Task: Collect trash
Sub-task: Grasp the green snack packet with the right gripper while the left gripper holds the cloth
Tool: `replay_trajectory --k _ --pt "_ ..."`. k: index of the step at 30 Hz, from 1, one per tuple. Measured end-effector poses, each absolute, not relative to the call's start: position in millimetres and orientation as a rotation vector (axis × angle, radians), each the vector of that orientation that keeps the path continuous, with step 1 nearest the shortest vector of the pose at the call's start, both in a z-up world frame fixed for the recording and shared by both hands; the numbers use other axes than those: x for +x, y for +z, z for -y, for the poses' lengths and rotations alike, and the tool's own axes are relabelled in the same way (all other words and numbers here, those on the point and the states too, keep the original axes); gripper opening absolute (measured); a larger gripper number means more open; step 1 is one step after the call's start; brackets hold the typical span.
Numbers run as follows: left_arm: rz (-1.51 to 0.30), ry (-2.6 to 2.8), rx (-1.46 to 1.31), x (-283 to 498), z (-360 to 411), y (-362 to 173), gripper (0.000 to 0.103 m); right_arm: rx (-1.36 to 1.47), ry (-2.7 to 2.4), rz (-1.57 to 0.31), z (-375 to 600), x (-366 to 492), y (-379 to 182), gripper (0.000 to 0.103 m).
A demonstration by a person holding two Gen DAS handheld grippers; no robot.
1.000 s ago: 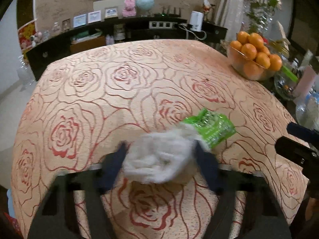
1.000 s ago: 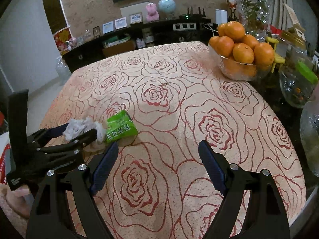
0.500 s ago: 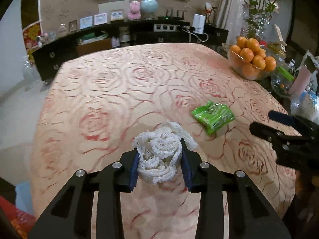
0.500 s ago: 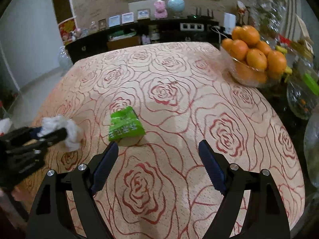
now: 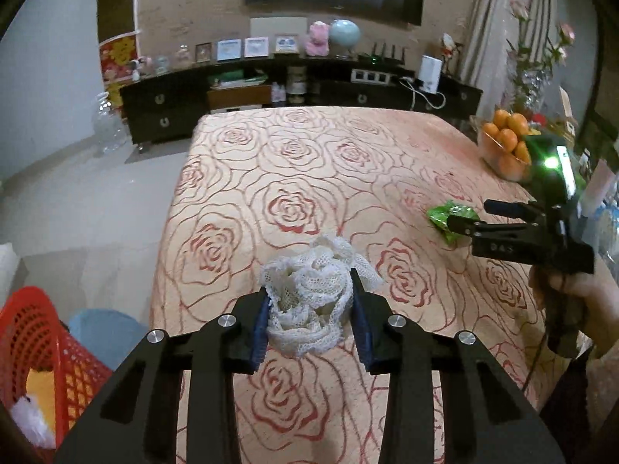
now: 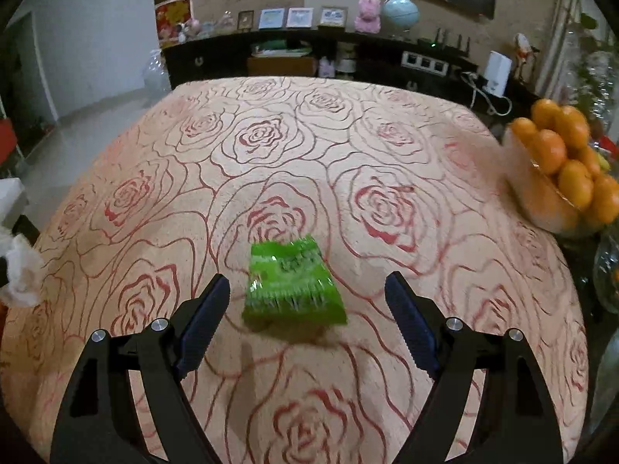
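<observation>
The left hand-held gripper [image 5: 309, 321] is clamped on a crumpled white mesh wad [image 5: 309, 294], its jaws having just closed in on it, and holds it above the near left edge of the desk [image 5: 309, 178]. Below that edge, on the floor, stands a red basket [image 5: 35, 332]. Right of the wad, the right hand-held gripper [image 6: 307, 311] stands wide apart, a green wrapper [image 6: 292, 286] lying on the rose cloth between its fingers, untouched. Beyond the wrapper the desk lies bare to its far edge; a bowl of oranges [image 6: 561, 178] sits at the right edge.
</observation>
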State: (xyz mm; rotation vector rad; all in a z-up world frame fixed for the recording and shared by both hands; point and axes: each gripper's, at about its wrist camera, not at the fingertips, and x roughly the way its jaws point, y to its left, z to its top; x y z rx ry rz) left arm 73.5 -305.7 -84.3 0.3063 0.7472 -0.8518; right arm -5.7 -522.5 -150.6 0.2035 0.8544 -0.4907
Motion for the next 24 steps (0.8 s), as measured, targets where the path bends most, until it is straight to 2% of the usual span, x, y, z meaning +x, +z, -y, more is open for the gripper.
replay_trajectory --k 6,8,10,14,24 --pt "-0.728 -0.827 0.323 75 303 -87 0.034 0.186 -0.482 -0.893 522 9 -161 0.079" --pt "-0.723 -0.824 0.329 74 303 -88 0.034 0.192 -0.479 -0.906 522 9 -163 0.075" --pt "-0.715 -0.822 0.339 73 302 -88 0.034 0.202 -0.469 -0.922 523 9 -166 0.065" --pt "-0.698 -0.816 0.36 69 304 -89 0.034 0.229 -0.465 -0.918 525 4 -166 0.056" --pt "-0.658 -0.817 0.391 61 304 -87 0.034 0.26 -0.435 -0.886 506 -9 -160 0.053"
